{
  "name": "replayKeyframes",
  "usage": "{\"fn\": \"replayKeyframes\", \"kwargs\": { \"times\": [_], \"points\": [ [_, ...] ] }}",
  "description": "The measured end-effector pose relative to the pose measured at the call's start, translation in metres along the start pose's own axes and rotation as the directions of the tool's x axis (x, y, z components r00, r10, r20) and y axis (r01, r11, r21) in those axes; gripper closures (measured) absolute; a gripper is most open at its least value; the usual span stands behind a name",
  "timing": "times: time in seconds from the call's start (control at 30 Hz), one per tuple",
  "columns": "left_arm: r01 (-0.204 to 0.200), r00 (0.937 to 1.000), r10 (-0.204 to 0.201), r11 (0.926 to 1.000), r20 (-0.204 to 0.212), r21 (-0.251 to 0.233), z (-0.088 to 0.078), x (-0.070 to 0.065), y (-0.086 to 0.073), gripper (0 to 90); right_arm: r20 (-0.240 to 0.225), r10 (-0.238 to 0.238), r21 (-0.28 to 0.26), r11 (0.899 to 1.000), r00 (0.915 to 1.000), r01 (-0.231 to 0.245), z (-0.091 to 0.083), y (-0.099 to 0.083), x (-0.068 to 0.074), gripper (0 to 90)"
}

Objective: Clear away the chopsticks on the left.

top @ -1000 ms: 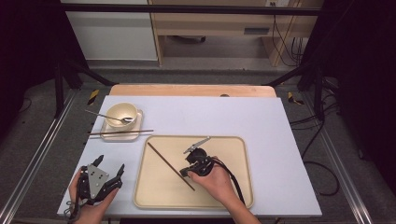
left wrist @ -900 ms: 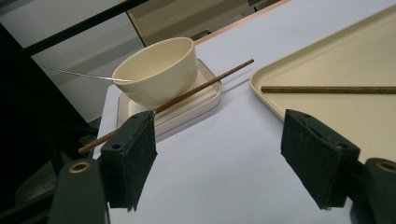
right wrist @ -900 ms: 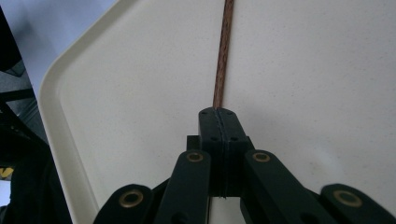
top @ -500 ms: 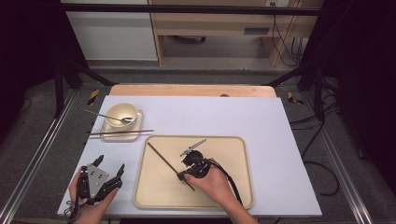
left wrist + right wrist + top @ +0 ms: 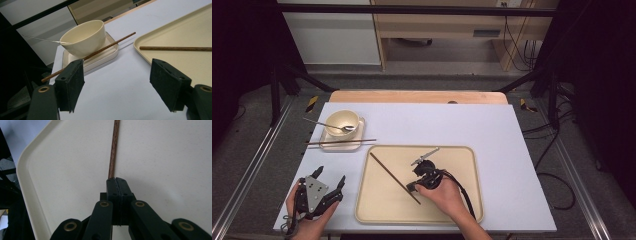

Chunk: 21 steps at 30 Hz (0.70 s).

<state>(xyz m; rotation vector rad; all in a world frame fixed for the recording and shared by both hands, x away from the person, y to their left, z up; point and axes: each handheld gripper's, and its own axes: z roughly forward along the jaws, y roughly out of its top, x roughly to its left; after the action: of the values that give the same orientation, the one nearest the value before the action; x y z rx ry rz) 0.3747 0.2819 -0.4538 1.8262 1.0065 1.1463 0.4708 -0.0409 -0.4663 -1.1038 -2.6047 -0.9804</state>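
Right gripper [image 5: 412, 187] jaws clamped shut on the near end of the thin brown wooden chopstick [image 5: 393, 176], lying diagonally on the beige plastic tray [image 5: 462, 155], nothing moved since, so lift looks next.

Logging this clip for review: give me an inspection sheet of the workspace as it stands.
Surface: white table, wooden strip along the far edge.
Job's things: chopstick lying slantwise in the beige tray; second chopstick across the small dish under the bowl.
Clutter: spoon resting in the bowl.
Grippers: right gripper shut on the tray chopstick's end; left gripper open, holding nothing.
Cables: black cable along the right forearm; more on the floor, right.
Surroundings: black frame, cabinets behind.
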Motion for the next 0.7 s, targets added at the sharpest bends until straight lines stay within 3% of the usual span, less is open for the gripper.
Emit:
{"fn": "replayKeyframes", "kwargs": {
  "times": [0.23,0.3,0.7],
  "points": [
    [0.004,1.0000,-0.004,1.0000,-0.005,-0.008,-0.001,0.001,0.000,27.6,-0.046,-0.040,0.002,0.999,0.9981,0.040,0.015,0.005,0.017,90.0],
    [0.004,1.0000,-0.005,1.0000,-0.006,-0.007,-0.001,0.002,0.000,27.6,-0.063,-0.033,-0.001,0.999,0.9974,0.033,0.020,0.007,0.022,90.0],
    [0.025,0.9994,-0.025,0.9995,-0.024,-0.022,-0.005,0.006,0.000,27.8,-0.106,-0.081,0.005,0.997,0.9911,0.082,0.042,0.020,0.046,90.0]
  ]
}}
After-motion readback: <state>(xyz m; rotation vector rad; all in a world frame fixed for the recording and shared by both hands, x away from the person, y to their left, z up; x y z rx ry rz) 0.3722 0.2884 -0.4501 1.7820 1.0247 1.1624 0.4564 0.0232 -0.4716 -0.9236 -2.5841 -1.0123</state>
